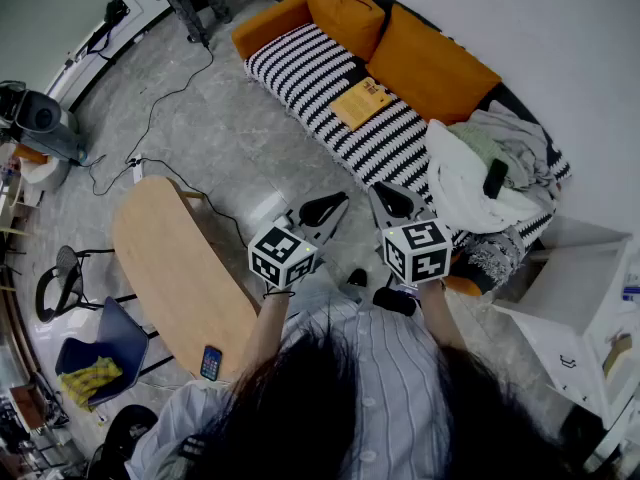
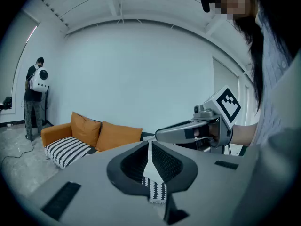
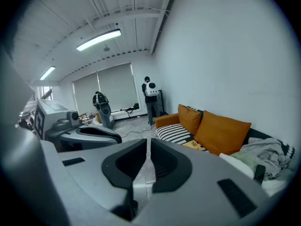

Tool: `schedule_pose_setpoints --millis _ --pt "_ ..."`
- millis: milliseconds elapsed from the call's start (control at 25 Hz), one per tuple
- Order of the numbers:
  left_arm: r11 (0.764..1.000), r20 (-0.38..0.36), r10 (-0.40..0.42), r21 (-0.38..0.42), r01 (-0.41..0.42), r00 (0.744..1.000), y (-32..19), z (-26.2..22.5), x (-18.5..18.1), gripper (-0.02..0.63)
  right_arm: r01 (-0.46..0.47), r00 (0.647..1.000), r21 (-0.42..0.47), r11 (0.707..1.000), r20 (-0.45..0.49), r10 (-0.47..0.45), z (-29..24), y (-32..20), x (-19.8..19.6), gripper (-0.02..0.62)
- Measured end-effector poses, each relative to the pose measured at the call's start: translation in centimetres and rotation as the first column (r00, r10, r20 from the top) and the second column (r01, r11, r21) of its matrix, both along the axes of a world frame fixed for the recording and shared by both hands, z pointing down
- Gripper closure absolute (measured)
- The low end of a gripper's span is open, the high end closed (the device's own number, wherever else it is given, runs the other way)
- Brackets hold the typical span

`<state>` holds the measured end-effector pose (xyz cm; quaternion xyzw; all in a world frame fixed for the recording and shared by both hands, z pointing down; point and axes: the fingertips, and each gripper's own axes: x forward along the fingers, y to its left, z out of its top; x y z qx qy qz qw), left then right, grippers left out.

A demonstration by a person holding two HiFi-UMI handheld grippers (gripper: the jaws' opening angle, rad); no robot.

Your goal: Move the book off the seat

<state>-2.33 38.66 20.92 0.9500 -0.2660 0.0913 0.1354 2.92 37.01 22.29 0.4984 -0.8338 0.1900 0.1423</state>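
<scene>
Yellow-orange, the book (image 1: 362,101) lies flat on the black-and-white striped seat of the sofa (image 1: 300,63). It sits just in front of the orange cushions (image 1: 428,66), and a heap of pale laundry (image 1: 480,168) lies further along the seat. We stand well apart from it, beside the wooden table (image 1: 175,268), with both tools raised toward the sofa.

The left gripper (image 2: 150,157) has its jaws pressed together with nothing between them; only a sliver of striped fabric beyond shows through the slit. The right gripper (image 3: 148,159) is likewise closed and empty.

We judge the task has not begun: this is the approach, with no contact made. Next we need to step up to the sofa, spread one pair of jaws and work a jaw under a free edge of the book, since it rests flat on soft upholstery. From here we cannot tell how thick the book is, so the width of the opening must be judged closer in.
</scene>
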Motion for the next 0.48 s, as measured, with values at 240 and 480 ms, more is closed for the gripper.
schedule_pose_setpoints --millis 240,480 --pt "1.000 0.009 0.000 0.005 0.000 1.000 0.0 0.1 0.7 0.594 -0.003 1.000 0.010 1.000 0.012 0.003 -0.2 -0.1 0.8 0.557" --pt "1.000 0.016 0.027 -0.002 -0.027 0.999 0.1 0.3 1.9 0.592 -0.025 0.996 -0.004 1.000 0.087 0.025 0.1 -0.3 1.8 0.557"
